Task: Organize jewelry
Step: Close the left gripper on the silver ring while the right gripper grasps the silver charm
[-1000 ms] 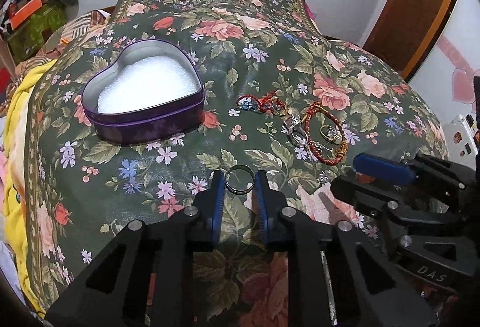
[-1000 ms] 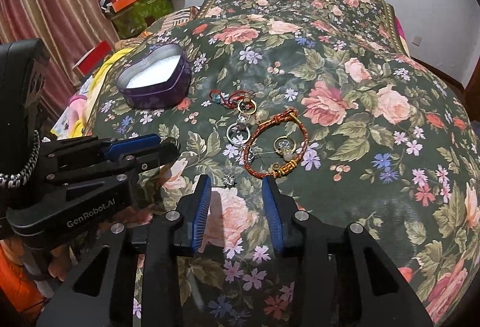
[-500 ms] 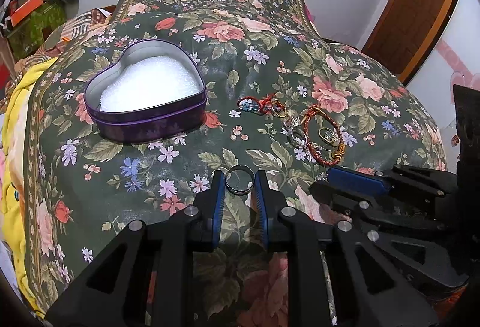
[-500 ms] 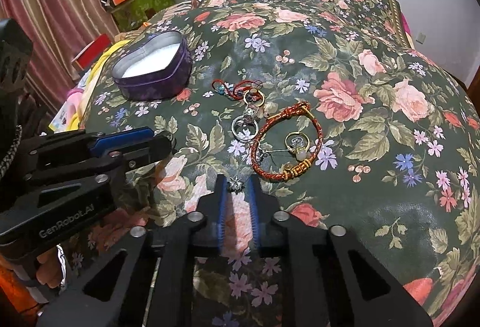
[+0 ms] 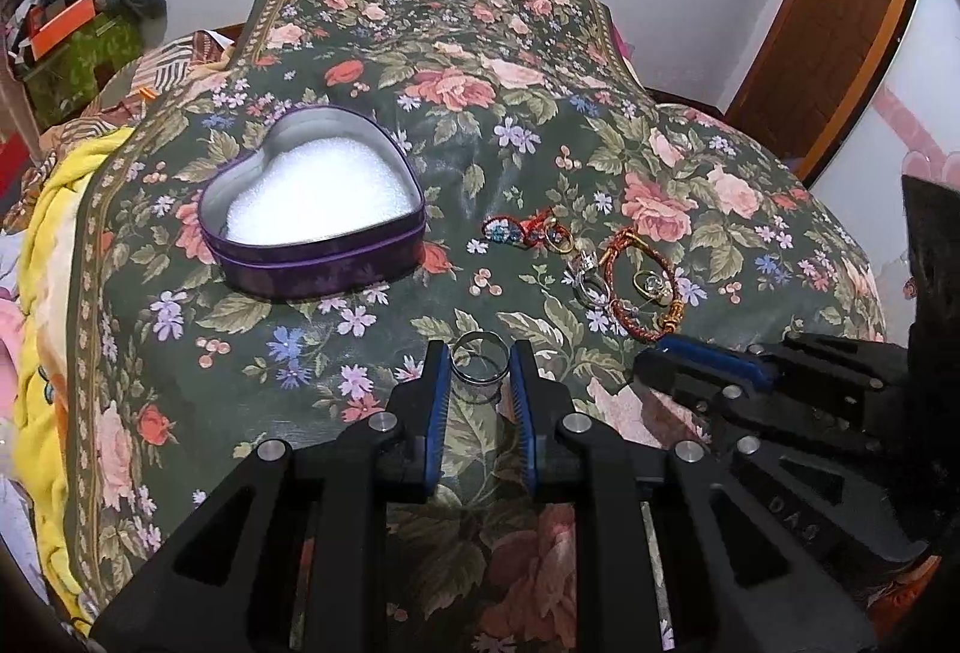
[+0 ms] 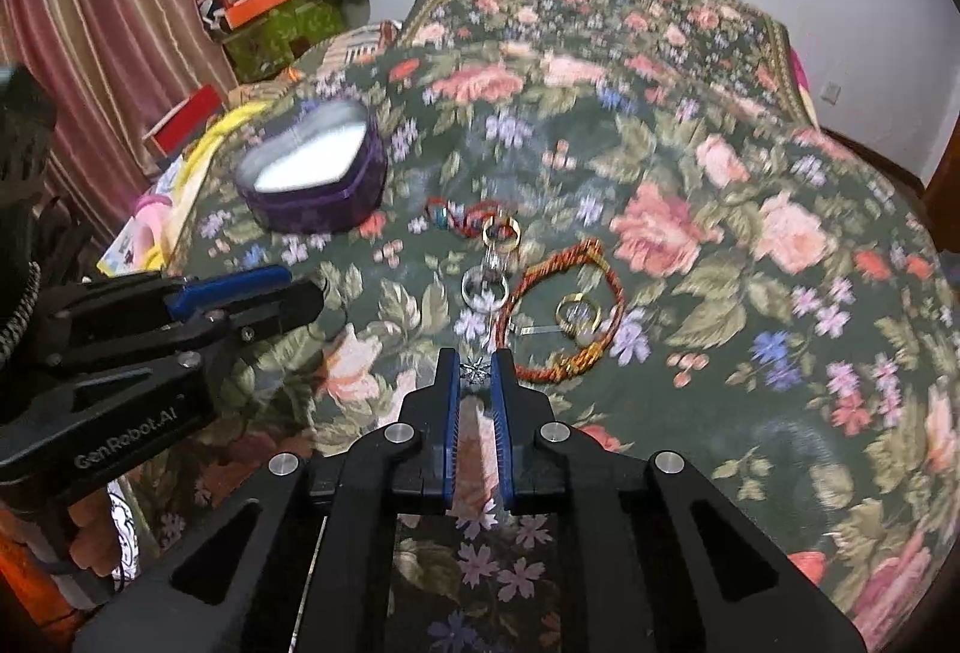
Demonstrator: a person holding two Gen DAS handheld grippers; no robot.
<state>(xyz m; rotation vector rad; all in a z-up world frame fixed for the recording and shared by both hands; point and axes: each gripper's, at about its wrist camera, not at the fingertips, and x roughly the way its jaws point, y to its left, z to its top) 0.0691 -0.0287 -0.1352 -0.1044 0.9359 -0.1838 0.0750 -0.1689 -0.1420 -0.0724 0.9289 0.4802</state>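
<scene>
My left gripper (image 5: pixel 480 362) is shut on a silver ring (image 5: pixel 480 365), held above the floral bedspread. My right gripper (image 6: pixel 476 370) is shut on a small star-shaped silver stud (image 6: pixel 476 371); it also shows in the left wrist view (image 5: pixel 702 362). An open purple heart-shaped tin (image 5: pixel 312 209) with white foam lining sits to the left, also in the right wrist view (image 6: pixel 312 179). Ahead lie a red-and-gold braided bracelet (image 6: pixel 564 311), a gold ring with a stone (image 6: pixel 577 314), a silver ring (image 6: pixel 485 290), a gold ring (image 6: pixel 501 231) and a red-and-blue beaded piece (image 6: pixel 459 218).
The bed is covered with a dark green floral spread (image 5: pixel 480 113). A yellow blanket (image 5: pixel 42 293) hangs along its left edge. Clutter and an orange box (image 6: pixel 258 2) stand at the back left by a striped curtain (image 6: pixel 102 29). A wooden door (image 5: pixel 834 35) is at the right.
My right gripper closed from open onto the star stud and has lifted it slightly. My left gripper keeps hold of the silver ring and has risen and drawn back a little.
</scene>
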